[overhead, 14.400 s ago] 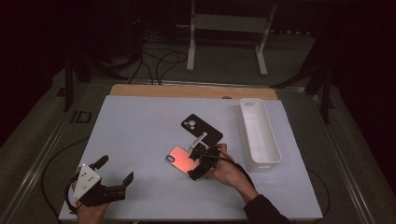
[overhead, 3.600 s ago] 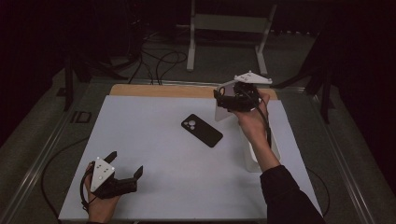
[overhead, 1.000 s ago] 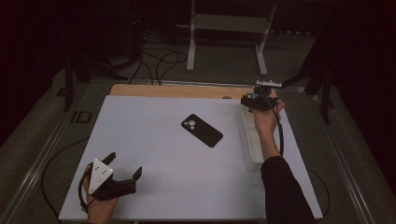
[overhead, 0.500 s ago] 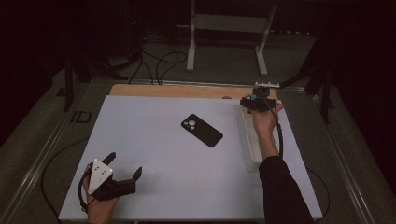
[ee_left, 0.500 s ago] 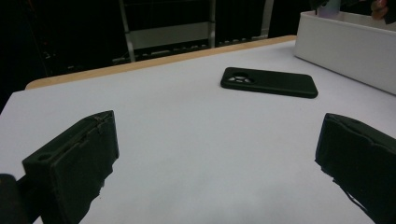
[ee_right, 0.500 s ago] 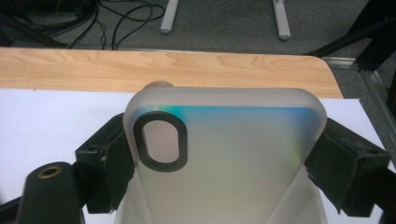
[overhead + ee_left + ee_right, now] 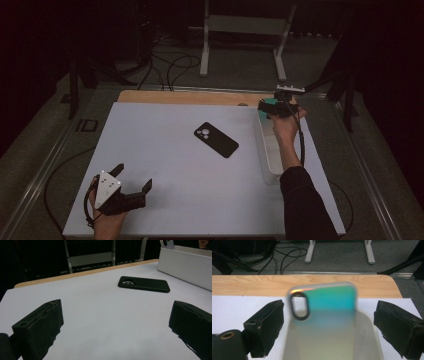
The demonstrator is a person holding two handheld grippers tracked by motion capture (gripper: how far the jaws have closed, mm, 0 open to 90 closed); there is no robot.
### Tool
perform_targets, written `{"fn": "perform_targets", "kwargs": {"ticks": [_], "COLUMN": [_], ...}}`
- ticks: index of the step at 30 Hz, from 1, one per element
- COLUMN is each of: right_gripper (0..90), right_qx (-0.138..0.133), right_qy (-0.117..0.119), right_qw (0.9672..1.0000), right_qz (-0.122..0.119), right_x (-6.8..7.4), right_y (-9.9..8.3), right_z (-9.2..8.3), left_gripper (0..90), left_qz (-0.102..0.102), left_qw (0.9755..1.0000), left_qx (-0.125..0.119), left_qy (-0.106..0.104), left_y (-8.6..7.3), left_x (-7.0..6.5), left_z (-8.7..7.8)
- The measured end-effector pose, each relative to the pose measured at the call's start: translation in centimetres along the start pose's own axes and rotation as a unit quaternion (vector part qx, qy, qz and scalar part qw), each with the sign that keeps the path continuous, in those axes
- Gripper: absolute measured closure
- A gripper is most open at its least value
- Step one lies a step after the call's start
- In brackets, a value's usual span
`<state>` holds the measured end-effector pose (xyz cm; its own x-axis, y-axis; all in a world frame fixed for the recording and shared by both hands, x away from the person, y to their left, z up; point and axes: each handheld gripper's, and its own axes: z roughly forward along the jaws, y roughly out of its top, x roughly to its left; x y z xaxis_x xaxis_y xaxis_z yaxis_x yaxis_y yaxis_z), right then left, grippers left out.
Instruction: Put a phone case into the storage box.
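While right claw [image 7: 329,327] gapes, iridescent case [image 7: 324,315] blurred, no legible branding

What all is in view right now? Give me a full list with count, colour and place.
phone case: one, iridescent teal to yellow, blurred, standing over the bin's far end between the right gripper's open jaws, pads apart from it.
phone: one, black, flat on the mat, camera side up, left of the bin.
bin: one, white, long, on the mat's right side.
mat: one, white, covering the table.
table: one, wooden, bare strip at the far edge.
stand: one, grey metal, on the floor beyond the table.
cables: several, black, on the floor.
left gripper: one, black, near left of the mat, jaws open, nothing between them.
right gripper: one, black, above the bin's far end, jaws just opened.
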<state>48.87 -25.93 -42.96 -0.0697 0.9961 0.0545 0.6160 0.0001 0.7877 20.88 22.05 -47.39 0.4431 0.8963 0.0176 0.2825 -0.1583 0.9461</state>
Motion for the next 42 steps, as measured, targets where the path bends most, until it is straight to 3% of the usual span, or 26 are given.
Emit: {"fn": "perform_targets", "kwargs": {"ticks": [4, 13, 18, 20, 25, 31, 33, 37, 42], "right_gripper": [9.3, 9.5, 9.5, 9.5, 9.5, 9.4, 9.4, 9.0, 8.4], "right_qx": [-0.006, -0.009, -0.012, -0.015, -0.023, -0.023, -0.022, -0.02, -0.011], "right_qy": [-0.003, 0.02, 0.055, 0.075, 0.109, 0.162, 0.166, 0.183, 0.202], "right_qw": [1.0, 0.9997, 0.9984, 0.997, 0.9936, 0.9848, 0.9838, 0.9787, 0.974], "right_qz": [-0.001, -0.009, -0.002, 0.002, -0.019, -0.059, -0.062, -0.091, -0.103], "right_x": [0.0, 0.3, 0.8, 1.3, 2.8, 4.9, 5.2, 6.3, 7.1], "right_y": [0.2, 0.3, 0.1, -0.2, -0.7, -1.3, -1.4, -1.6, -1.9], "right_z": [-0.2, -1.2, -2.1, -2.4, -3.4, -4.7, -4.8, -5.1, -5.2], "left_gripper": [0.0, 0.0, 0.0, 0.0, 0.0, 0.0, 0.0, 0.0, 0.0], "left_qz": [0.0, 0.0, 0.0, -0.001, 0.003, 0.002, 0.001, 0.002, 0.004], "left_qw": [1.0, 1.0, 1.0, 1.0, 1.0, 1.0, 1.0, 1.0, 1.0], "left_qx": [0.001, 0.001, 0.003, 0.004, 0.006, 0.007, 0.006, 0.005, 0.007], "left_qy": [0.0, -0.001, -0.001, 0.0, -0.001, -0.001, -0.001, -0.001, -0.003], "left_y": [0.0, 0.0, -0.1, -0.1, -0.1, -0.1, -0.1, -0.1, -0.1], "left_x": [0.0, 0.0, 0.0, 0.0, -0.1, -0.1, -0.1, -0.2, -0.4], "left_z": [0.0, 0.3, 0.3, 0.3, 0.4, 0.4, 0.3, 0.3, 0.4]}}
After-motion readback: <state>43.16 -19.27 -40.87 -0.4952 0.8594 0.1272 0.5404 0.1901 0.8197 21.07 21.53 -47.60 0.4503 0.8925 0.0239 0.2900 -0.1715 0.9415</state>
